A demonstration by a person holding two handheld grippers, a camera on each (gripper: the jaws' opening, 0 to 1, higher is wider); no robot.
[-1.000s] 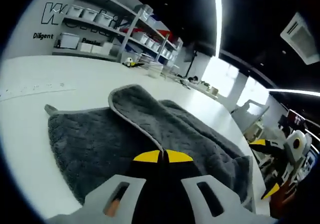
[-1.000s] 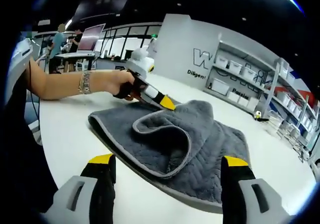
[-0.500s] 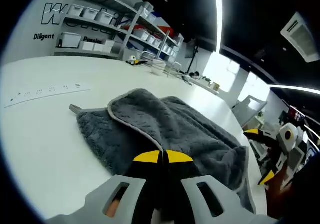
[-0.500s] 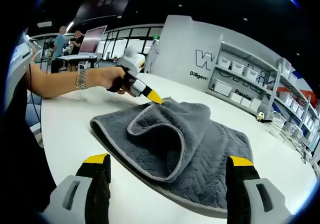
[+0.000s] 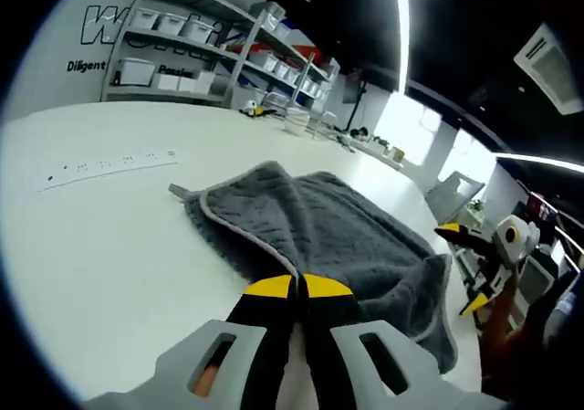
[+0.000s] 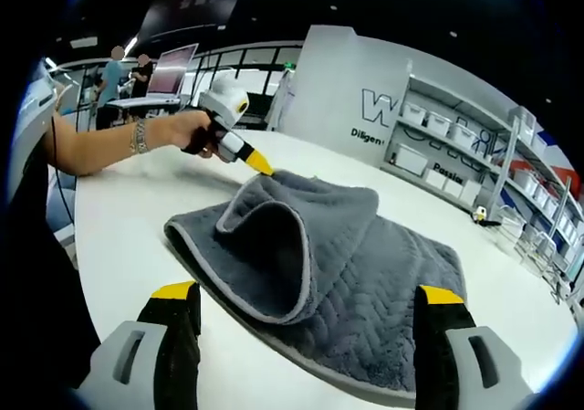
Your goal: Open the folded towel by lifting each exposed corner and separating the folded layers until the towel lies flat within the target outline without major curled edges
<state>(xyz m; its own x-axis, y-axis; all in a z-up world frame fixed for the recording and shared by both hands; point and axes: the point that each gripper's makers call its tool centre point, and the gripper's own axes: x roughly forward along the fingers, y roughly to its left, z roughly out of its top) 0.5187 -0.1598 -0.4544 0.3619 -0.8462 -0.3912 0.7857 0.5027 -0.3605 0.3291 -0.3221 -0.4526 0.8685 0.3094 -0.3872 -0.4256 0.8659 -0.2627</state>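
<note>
Yellow-tipped fingers (image 5: 270, 288) of the left gripper (image 5: 297, 287) are pressed together on the pale hem of the one grey towel (image 5: 338, 236), pinching a corner of its upper layer; just beyond the tips the pinched layer runs away as a raised ridge, while the rest of the cloth lies spread on the white table (image 5: 100, 236) ahead and to the right. In the right gripper view the same left gripper (image 6: 258, 164) reaches in from the left, held in a person's hand (image 6: 187, 131) (a bracelet at the wrist), forearm stretched level above the table; the towel (image 6: 347, 282) corner is lifted at its tip so the upper layer curls into an open loop. The right gripper (image 6: 306, 296) has its two fingers (image 6: 178, 323) spread wide apart, gripping nothing, the towel lying between and beyond them; two people stand far behind the hand.
</note>
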